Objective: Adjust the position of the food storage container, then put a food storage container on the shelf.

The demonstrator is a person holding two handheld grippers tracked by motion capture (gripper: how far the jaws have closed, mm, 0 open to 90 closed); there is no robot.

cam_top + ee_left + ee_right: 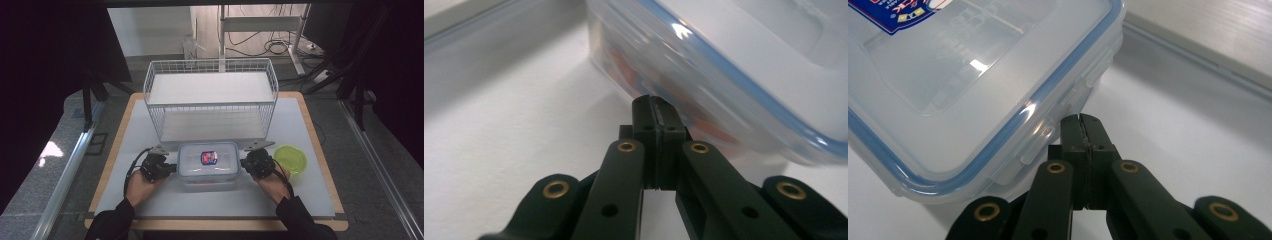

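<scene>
Container (pixel 209 165), clear plastic with a blue-sealed lid, sits low in the middle of the high view, just in front of the wire basket (pixel 210 100), its long axis running left to right across the frame. Left gripper (pixel 167 168) stands at its left short end and right gripper (pixel 246 164) at its right short end, both about equally near. Each has its jaws closed on nothing, tips at or almost at the container's side. A green bowl (pixel 290 158) lies to the right.
</scene>
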